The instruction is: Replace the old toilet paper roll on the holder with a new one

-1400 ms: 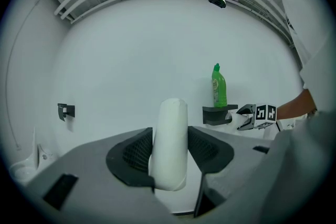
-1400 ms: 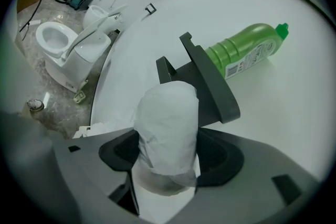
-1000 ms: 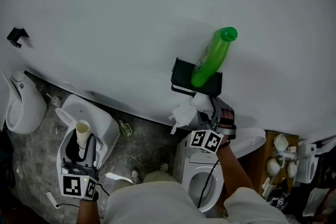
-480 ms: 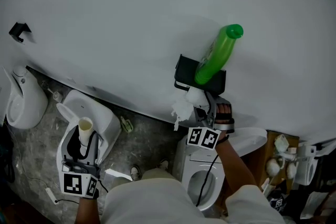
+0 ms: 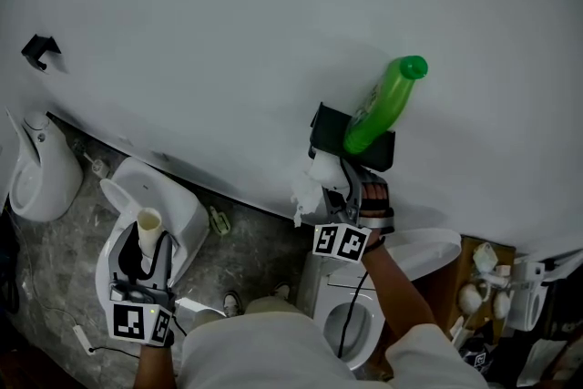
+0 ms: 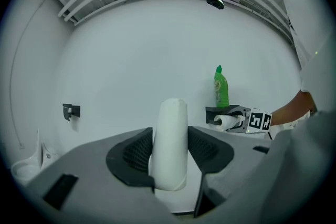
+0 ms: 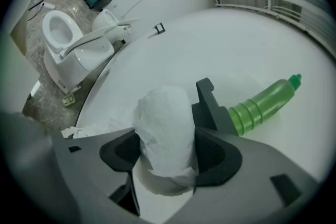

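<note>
Two grippers: both are holding paper.
Right gripper [image 5: 333, 189]: jaws standing wide, pressing on the new roll [image 7: 163, 128].
Roll to holder [image 7: 208, 101]: lying just beside it, long axis running along the wall.
Left gripper [image 5: 144, 264]: clamping the old tube [image 6: 169, 144], well apart.

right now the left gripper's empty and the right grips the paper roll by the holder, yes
No: the left gripper clamps a cardboard tube in its fingers, seen in the left gripper view. The right gripper grips the paper roll by the holder.
</note>
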A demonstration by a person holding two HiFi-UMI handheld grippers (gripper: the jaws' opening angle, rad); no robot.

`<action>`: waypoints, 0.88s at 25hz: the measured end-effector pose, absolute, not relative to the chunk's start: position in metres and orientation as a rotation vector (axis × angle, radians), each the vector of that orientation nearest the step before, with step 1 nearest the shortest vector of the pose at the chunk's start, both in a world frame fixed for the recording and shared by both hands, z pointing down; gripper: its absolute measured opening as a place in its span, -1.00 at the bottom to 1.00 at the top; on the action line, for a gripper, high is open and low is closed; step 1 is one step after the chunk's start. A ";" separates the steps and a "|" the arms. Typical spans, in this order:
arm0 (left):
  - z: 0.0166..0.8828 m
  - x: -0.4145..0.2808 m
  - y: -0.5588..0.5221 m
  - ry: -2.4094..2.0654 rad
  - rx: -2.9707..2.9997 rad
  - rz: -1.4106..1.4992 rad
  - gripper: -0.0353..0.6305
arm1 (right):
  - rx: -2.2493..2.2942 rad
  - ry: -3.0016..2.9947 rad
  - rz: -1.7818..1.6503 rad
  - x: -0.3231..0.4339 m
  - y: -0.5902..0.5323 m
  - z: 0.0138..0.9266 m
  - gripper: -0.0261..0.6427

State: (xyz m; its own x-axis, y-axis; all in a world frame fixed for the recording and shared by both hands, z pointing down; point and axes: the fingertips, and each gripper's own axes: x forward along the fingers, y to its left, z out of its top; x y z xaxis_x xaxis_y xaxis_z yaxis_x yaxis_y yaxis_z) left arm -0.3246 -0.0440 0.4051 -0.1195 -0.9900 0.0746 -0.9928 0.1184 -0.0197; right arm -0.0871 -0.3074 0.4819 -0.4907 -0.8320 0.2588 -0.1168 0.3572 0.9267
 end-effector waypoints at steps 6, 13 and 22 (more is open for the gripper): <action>0.406 -0.330 -0.034 -2.336 2.026 0.082 -0.26 | 0.820 -1.865 -1.182 -0.099 -0.308 0.484 -0.02; 0.409 -0.341 -0.020 -2.355 1.991 0.067 -0.26 | 0.808 -1.876 -1.140 -0.100 -0.308 0.483 -0.02; 0.407 -0.338 -0.026 -2.308 2.050 0.026 -0.26 | 0.798 -2.012 -0.937 -0.096 -0.277 0.467 0.11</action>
State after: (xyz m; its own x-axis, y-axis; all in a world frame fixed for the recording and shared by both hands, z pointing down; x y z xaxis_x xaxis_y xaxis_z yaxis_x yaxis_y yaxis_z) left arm -0.3380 -0.0261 0.4072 -0.1170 -0.9918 0.0517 -0.9927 0.1183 0.0235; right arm -0.0960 -0.2767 0.4669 -0.5134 -0.7733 0.3721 -0.2127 0.5347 0.8179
